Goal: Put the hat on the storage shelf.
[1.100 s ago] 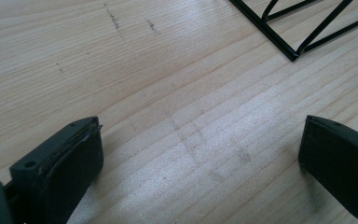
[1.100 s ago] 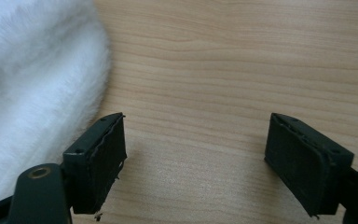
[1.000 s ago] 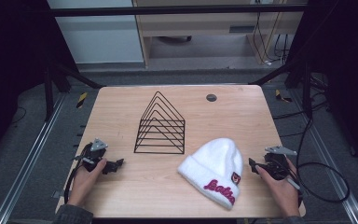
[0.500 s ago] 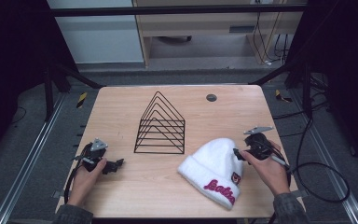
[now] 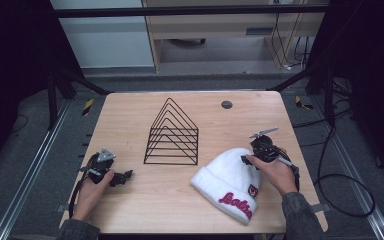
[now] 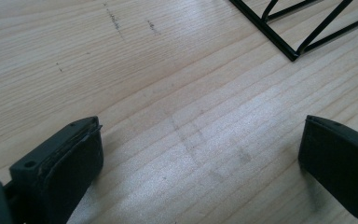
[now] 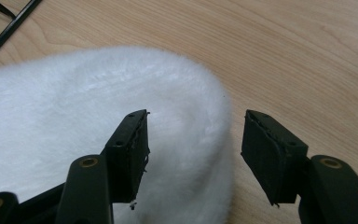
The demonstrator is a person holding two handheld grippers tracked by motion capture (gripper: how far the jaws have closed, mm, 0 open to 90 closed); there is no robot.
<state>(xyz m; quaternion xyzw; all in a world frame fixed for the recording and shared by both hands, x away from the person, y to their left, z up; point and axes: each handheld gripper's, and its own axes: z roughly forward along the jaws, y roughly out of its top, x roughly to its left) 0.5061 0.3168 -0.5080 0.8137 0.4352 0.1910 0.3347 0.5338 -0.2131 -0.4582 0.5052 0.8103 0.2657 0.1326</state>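
white beanie (image 5: 228, 182) with unreadable red script; right hand-held gripper (image 7: 193, 149) closing, unclamped; left hand-held gripper (image 6: 200, 154) apart.

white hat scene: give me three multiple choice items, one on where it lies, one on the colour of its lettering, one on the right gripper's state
1. Where does the white hat lie relative to the black wire rack?
A. inside the rack
B. on the table, nearer the person and toward the right gripper's side
C. behind the rack

2. What colour is the lettering on the hat's cuff?
A. blue
B. green
C. dark red

3. How is the right gripper set?
A. pads apart over the hat's edge
C. holding the rack
B. clamped shut on bare wood

Answers: 1 B, the high view shows the hat apart from the rack; 2 C, red script on the cuff; 3 A, the right gripper view shows a gap; the jaws have just been closing.
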